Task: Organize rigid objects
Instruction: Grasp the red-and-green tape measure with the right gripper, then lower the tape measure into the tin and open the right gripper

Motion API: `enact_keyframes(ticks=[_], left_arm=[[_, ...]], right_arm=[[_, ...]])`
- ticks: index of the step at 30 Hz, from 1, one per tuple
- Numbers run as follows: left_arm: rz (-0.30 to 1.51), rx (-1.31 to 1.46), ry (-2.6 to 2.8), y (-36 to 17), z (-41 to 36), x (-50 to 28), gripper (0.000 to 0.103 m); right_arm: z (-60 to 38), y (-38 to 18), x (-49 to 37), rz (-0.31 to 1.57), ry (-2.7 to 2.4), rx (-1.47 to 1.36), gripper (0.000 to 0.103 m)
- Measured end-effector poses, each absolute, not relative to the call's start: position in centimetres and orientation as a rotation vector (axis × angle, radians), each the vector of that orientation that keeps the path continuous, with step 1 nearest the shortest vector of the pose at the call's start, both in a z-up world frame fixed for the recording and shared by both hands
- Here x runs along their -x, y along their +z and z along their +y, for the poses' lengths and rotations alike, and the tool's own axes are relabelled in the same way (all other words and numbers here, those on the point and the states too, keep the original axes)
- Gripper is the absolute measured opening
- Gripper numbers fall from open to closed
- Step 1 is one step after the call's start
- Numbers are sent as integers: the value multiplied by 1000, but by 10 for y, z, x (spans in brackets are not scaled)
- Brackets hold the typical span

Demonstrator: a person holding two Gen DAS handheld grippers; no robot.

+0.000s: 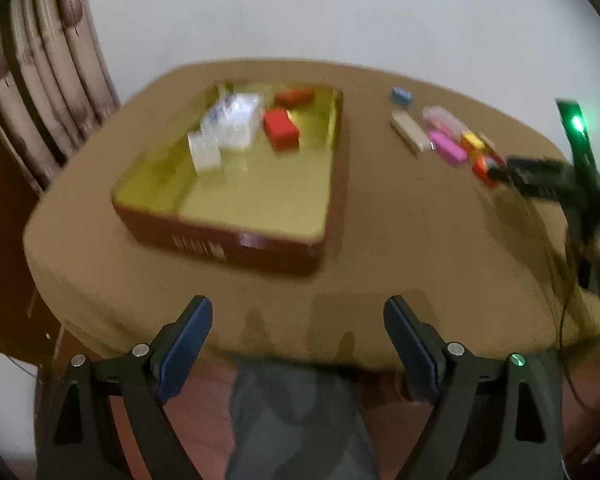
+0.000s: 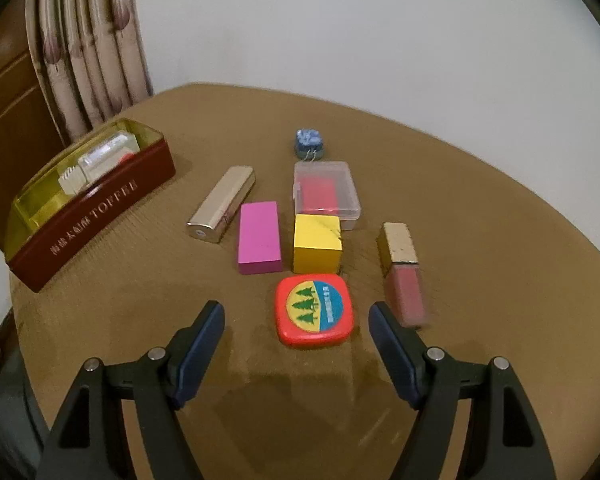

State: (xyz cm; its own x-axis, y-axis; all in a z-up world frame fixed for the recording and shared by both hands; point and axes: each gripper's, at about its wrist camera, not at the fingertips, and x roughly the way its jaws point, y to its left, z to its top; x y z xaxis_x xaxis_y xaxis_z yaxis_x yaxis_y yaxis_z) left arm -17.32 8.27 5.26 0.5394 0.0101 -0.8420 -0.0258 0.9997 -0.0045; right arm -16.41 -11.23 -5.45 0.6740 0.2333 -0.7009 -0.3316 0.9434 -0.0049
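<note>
Tin: a red tin point(image 1: 236, 236) with a gold inside sat on the table point(image 1: 380, 220), at its left; in the right wrist view it point(image 2: 100, 216) read "TOFFEE".
In the tin: clear boxes point(image 1: 230, 122) and a red block point(image 1: 281, 128) lay toward the far end; the left view was blurred.
Loose things: a red tape measure point(image 2: 315, 311), yellow cube point(image 2: 317, 249), pink block point(image 2: 259, 237), silver case point(image 2: 222, 209), clear box point(image 2: 326, 192), lip gloss point(image 2: 402, 270) and a small blue piece point(image 2: 309, 143) lay together on the table, well right of the tin.
Right gripper: this gripper point(image 2: 296, 344) was wide open and empty, hovering just before the tape measure.
Left gripper: this gripper point(image 1: 298, 340) was wide open and empty, at the table's near edge before the tin.
</note>
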Motion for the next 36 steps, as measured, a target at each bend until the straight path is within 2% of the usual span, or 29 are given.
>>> enact_keyframes(ticks=[8,10,11,19,25,30,36], left_arm=[[1088,40,22,25,90,176,85],[1107,67,22,22,92,175,85],[1115,79,26,21,94,175,85],[1115,148,66,22,113,187,85],[1123,158,71,17,118,197,85],[1072,142,83,24,123,206,85],[1053,153,97,26,138,209,85]], right_arm=[[-119,-68,127,871,325,128,76],[-118,-71,123,901,336,131,55],[-117,-72,124,904,319,145,47],[-123,-61,161,941,294,45,47],[-62,5,177,860,471,-39,47],[17,38,140,841,600,-64,47],[88,22,72,911,620,-39,47]])
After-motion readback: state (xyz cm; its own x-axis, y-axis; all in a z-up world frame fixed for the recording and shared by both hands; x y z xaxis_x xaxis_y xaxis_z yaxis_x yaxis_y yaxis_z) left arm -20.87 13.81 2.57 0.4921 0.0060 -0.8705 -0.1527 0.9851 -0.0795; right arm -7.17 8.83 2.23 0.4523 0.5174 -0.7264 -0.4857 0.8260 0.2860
